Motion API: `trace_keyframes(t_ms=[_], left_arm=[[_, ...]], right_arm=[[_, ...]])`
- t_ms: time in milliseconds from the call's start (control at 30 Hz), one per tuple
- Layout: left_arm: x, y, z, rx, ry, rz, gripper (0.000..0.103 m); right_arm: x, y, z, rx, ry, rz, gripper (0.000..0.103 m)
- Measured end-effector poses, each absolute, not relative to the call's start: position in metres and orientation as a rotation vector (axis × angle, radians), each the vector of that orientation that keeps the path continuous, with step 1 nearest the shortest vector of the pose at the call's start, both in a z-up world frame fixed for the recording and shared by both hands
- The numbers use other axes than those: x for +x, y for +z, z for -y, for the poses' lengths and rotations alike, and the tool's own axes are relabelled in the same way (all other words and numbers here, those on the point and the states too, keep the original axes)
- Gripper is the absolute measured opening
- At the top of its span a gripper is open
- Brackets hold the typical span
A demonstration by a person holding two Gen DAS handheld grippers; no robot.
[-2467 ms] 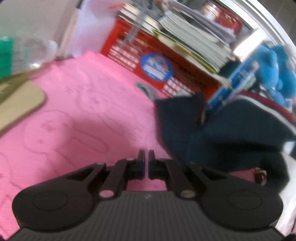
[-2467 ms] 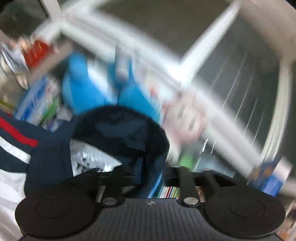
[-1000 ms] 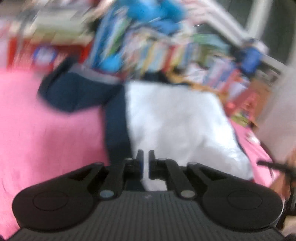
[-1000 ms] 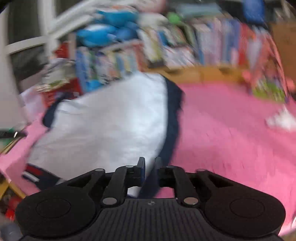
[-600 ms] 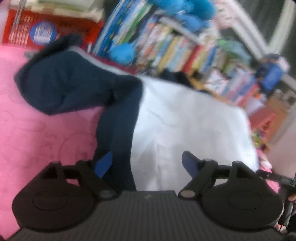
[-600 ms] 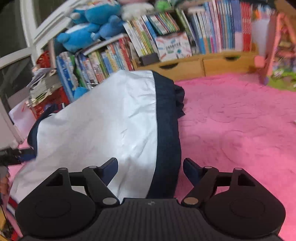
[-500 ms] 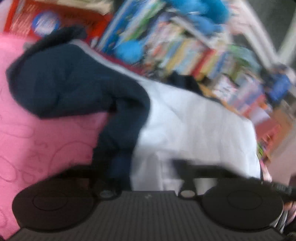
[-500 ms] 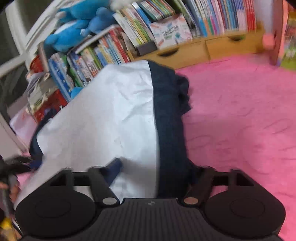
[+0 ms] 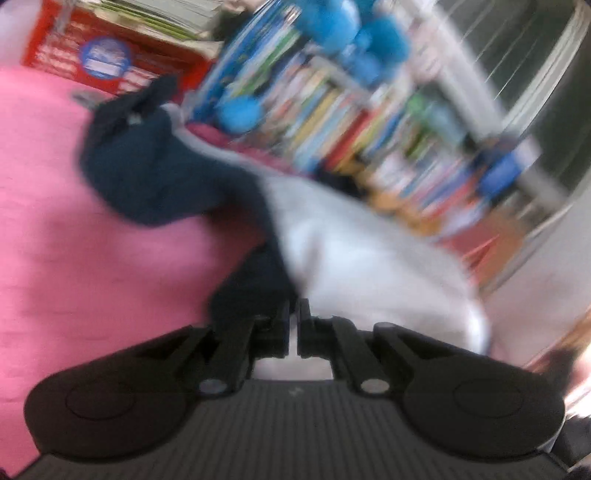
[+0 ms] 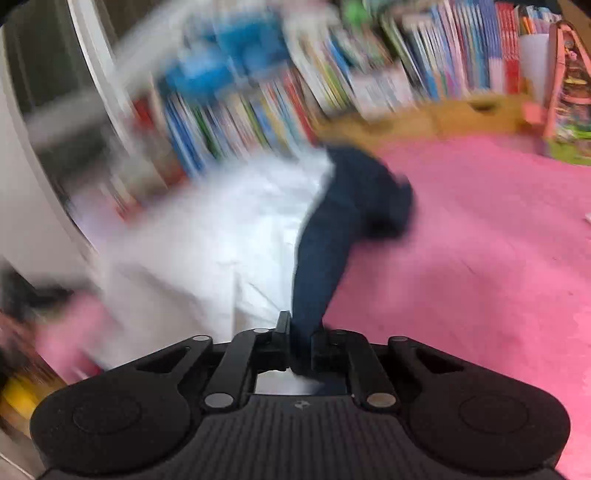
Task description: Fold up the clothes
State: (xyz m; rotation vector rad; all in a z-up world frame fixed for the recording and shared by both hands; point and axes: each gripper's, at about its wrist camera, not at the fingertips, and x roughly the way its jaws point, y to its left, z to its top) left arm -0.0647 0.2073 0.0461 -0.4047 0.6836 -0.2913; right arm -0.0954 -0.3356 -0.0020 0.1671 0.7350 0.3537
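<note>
A white garment (image 9: 362, 258) with navy side bands and a navy sleeve (image 9: 147, 173) lies on the pink carpet (image 9: 92, 258). My left gripper (image 9: 294, 321) is shut at the garment's near edge, where the navy band meets the white cloth, and the fabric rises to its fingertips. In the right wrist view the white cloth (image 10: 207, 240) spreads to the left and the navy band (image 10: 325, 251) runs straight into my right gripper (image 10: 299, 332). Its jaws are opening slightly, but the navy fabric is still pinched between the fingers. Both views are blurred by motion.
A low bookshelf (image 10: 332, 74) packed with books runs along the far side, with blue plush toys (image 9: 351, 26) on top and wooden drawers (image 10: 461, 110) below. A red crate (image 9: 110, 62) stands at the far left. Pink carpet (image 10: 480, 258) stretches to the right.
Half a second ago both grippers stood open over the garment's near edge. Both have closed on the cloth, and the edge now lifts toward the fingers.
</note>
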Motion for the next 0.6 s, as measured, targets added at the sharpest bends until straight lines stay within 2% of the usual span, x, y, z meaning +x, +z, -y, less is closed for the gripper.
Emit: trace_keyframes(t_ms=[133,167,200,300,367,400,467,600], left_arm=[[-0.076,0.073,-0.222,-0.234,-0.123,-0.615,0.003],[-0.078,0.084,-0.221,-0.191,-0.115,-0.586,0.004],[-0.076,0.095,-0.213,-0.143,-0.120,-0.552,0.006],[-0.058,0.120,-0.180,-0.051,-0.198,-0.457,0.015],[-0.033,0.128,-0.152,-0.034,-0.280,-0.414,0.016],[-0.018,0.127,-0.135,-0.015,-0.317,-0.398,0.016],[0.008,0.120,-0.101,0.033,-0.387,-0.381,0.016],[0.030,0.075,-0.043,0.122,-0.561,-0.501,0.016]], right_arm=[[-0.093,0.001,0.338,0.068,0.338,-0.756,0.031],[-0.090,0.006,0.339,0.040,0.335,-0.745,0.042],[-0.089,0.012,0.341,0.016,0.330,-0.726,0.048],[-0.083,0.036,0.344,-0.013,0.321,-0.623,0.054],[-0.071,0.055,0.340,-0.007,0.329,-0.545,0.055],[-0.062,0.065,0.334,-0.006,0.337,-0.502,0.059],[-0.044,0.081,0.319,-0.016,0.336,-0.441,0.064],[-0.008,0.100,0.278,-0.052,0.380,-0.389,0.069]])
